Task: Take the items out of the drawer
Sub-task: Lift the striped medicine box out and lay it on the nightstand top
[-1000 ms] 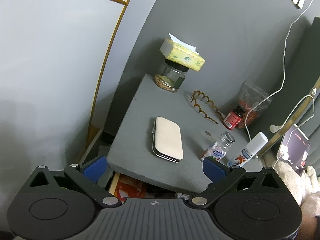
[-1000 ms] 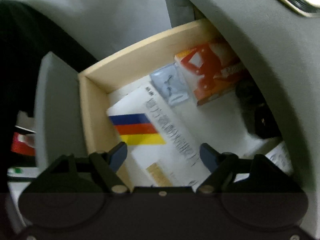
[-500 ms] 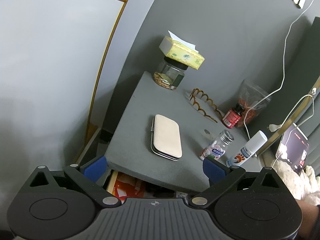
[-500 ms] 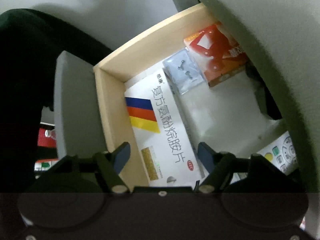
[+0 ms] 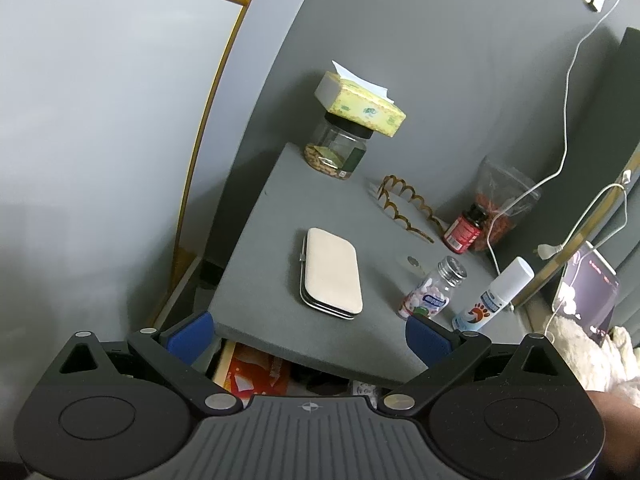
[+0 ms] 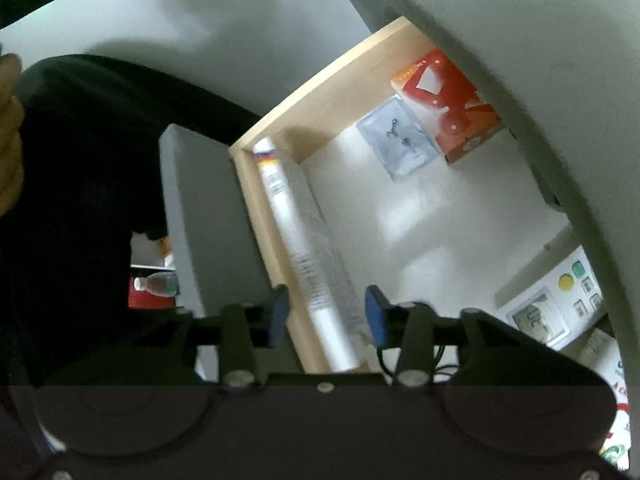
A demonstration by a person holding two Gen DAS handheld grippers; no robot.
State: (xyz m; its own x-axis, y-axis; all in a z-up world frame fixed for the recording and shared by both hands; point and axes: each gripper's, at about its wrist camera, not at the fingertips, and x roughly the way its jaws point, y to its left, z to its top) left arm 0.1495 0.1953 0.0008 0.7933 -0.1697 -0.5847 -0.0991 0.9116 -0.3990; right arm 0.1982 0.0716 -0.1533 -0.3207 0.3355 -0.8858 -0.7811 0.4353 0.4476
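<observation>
In the right wrist view the wooden drawer (image 6: 328, 96) stands open under the grey table top. My right gripper (image 6: 326, 314) is shut on a white medicine box (image 6: 304, 248) with blue, red and yellow stripes, tilted up on its edge against the drawer's left wall. A red and orange box (image 6: 448, 104) and a small clear bag (image 6: 396, 138) lie at the drawer's far end. My left gripper (image 5: 308, 332) is open and empty above the table's front edge, with the open drawer (image 5: 256, 372) showing below it.
On the grey table (image 5: 260, 264) lie a beige case (image 5: 330, 272), a jar (image 5: 334, 152) with a tissue pack on it, a brown hair clip (image 5: 404, 204), a red bottle (image 5: 464, 230), a pill bottle (image 5: 432, 294) and a white spray (image 5: 496, 294). A remote-like panel (image 6: 560, 300) lies at the drawer's right.
My right gripper has closed on the white medicine box and tipped it from flat onto its edge. The left gripper has pulled back slightly and stays open.
</observation>
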